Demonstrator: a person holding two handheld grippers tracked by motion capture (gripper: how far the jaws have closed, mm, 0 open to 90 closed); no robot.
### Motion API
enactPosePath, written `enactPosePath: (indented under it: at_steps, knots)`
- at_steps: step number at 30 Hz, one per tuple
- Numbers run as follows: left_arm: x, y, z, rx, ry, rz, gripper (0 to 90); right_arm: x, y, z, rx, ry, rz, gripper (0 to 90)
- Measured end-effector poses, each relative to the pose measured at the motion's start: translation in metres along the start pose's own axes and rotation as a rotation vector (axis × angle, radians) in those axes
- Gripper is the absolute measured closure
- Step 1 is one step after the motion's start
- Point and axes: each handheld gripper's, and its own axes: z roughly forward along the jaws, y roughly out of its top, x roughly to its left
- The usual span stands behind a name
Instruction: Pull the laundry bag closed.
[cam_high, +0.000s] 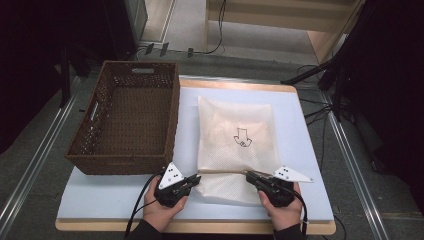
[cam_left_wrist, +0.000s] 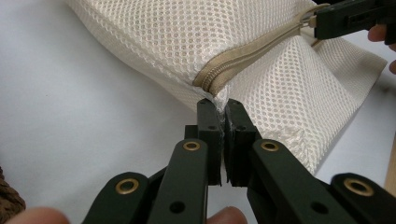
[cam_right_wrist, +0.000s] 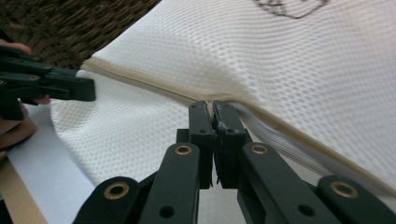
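Two hands at the near edge of the bench (cam_high: 100, 200), each bearing one claw. Left claw (cam_high: 196, 178): jaws closed, pinching the mesh at the end of the zipper (cam_left_wrist: 243, 58), as the left gripper view shows. Right claw (cam_high: 250, 175): jaws closed on the zipper line farther along; in the right gripper view the tips (cam_right_wrist: 214, 109) meet on the tan tape, though whether they hold the slider itself cannot be told. White mesh bag (cam_high: 235, 145): lies flat on the pale blue bench cover, centre-right, long axis running from the near edge away toward the far edge; a dark arrow-like mark on its upper face points toward the near edge. The zipper crosses the bag's near end from side to side, stretched between the two claws, with a short flap of mesh lying nearer than it. Brown wicker basket (cam_high: 127, 117): stands at the left, just beside the bag, well behind the left claw.
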Motion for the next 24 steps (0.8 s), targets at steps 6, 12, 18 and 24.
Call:
enactPosePath:
  at_steps: [6, 12, 18, 24]
  knots:
    - [0.000, 0.000, 0.000, -0.005, -0.004, 0.002, 86.6, -0.008, -0.005, -0.016, -0.019, -0.051, -0.003, 88.0]
    - [-0.001, 0.000, 0.000, -0.001, -0.005, 0.008, 86.6, -0.020, -0.010, -0.025, -0.027, -0.077, 0.021, 88.0]
    - [-0.001, 0.000, 0.001, -0.001, -0.004, 0.008, 86.5, -0.026, -0.011, -0.034, -0.038, -0.097, 0.012, 88.0]
    - [0.000, 0.000, 0.000, -0.007, -0.006, 0.001, 86.6, -0.040, -0.014, -0.048, -0.043, -0.135, 0.043, 88.0]
